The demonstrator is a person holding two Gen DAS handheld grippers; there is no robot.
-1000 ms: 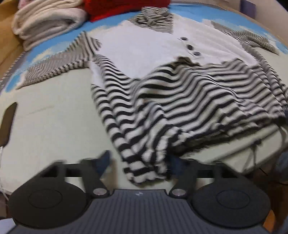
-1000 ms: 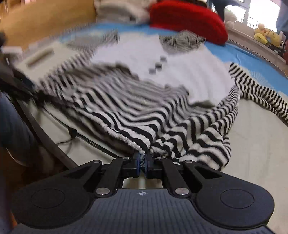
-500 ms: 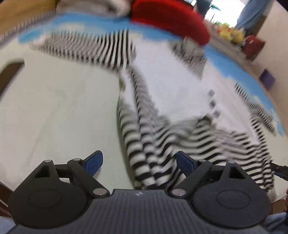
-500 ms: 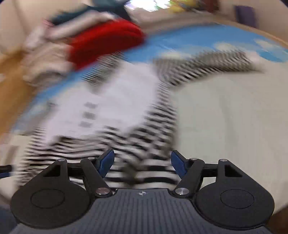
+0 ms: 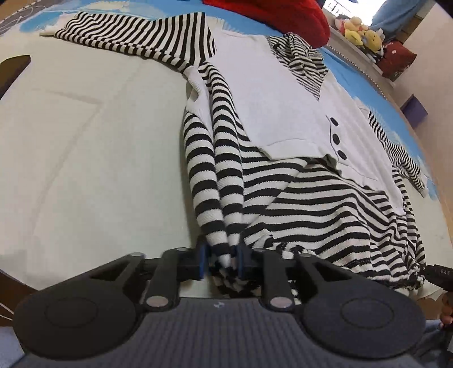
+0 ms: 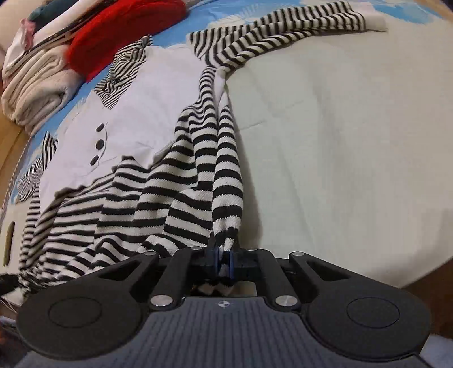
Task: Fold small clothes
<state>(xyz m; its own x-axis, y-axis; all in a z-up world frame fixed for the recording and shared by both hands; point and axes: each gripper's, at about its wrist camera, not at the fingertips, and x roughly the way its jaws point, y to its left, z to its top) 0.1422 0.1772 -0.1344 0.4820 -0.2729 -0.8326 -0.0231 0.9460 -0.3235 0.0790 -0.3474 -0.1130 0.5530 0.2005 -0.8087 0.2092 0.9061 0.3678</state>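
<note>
The pale cream cloth [image 5: 85, 147] covers the wide flat surface and fills the left half of the left view. A blue strip with white clouds [image 6: 410, 11] runs along the far edge. A red pile [image 5: 271, 11] sits at the top middle, and folded cream clothes [image 6: 36, 85] are stacked at the upper left of the right view. Small yellow toys [image 5: 356, 28] sit on a ledge at the upper right of the left view.

The striped sweater [image 5: 283, 93] lies spread in the middle, white chest facing up, its hem at the bottom of each frame. Your left gripper [image 5: 220, 261] has its jaws pinched shut on one bottom corner of the hem. Your right gripper [image 6: 223, 261] has its jaws pinched shut on the other bottom corner.

You look ready to fold the bottom up. Lift both corners together and keep them level. Carry them toward the striped collar [image 6: 121, 76] so the edges line up. Keep the cloth a bit tight between your hands so it does not bunch. The sleeves [image 6: 283, 31] are out to the sides, so watch that they do not drag.
</note>
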